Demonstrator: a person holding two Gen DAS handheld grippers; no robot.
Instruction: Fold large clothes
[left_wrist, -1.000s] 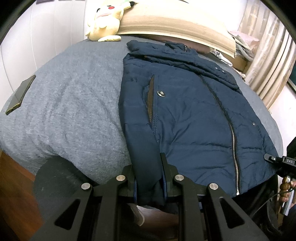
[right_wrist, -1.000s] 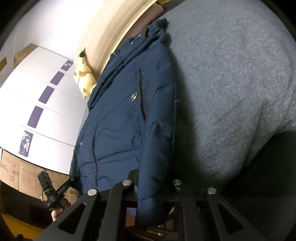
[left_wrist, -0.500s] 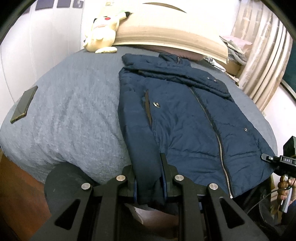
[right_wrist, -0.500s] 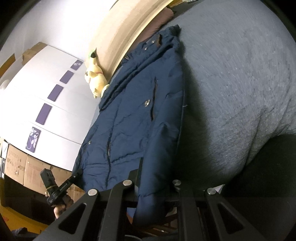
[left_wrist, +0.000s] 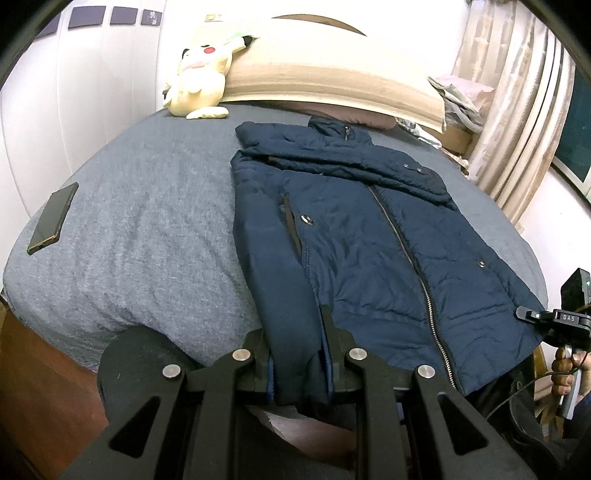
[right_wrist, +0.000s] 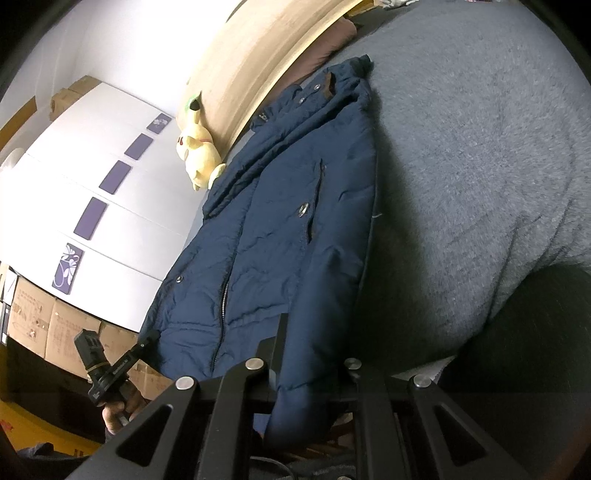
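Note:
A navy padded jacket (left_wrist: 369, 236) lies front up on the grey bed (left_wrist: 147, 221), zipper closed, collar toward the headboard. My left gripper (left_wrist: 295, 332) is shut on the lower end of the jacket's left sleeve and hem at the bed's near edge. In the right wrist view the jacket (right_wrist: 280, 221) runs up and away, and my right gripper (right_wrist: 314, 343) is shut on the opposite lower end of it. Each gripper shows in the other's view: the right gripper (left_wrist: 526, 315) at the hem's far corner, the left gripper (right_wrist: 142, 343) with a hand below it.
A dark phone (left_wrist: 53, 218) lies on the bed's left side. A yellow plush toy (left_wrist: 199, 74) leans on the beige headboard (left_wrist: 332, 81). Curtains (left_wrist: 517, 110) hang on the right. White wardrobe doors (right_wrist: 118, 221) and cardboard boxes (right_wrist: 51, 325) stand beyond the bed.
Both grippers have lifted a little with the jacket's lower ends still clamped, so more of the bed and headboard shows. The jacket's body has stayed flat on the bed.

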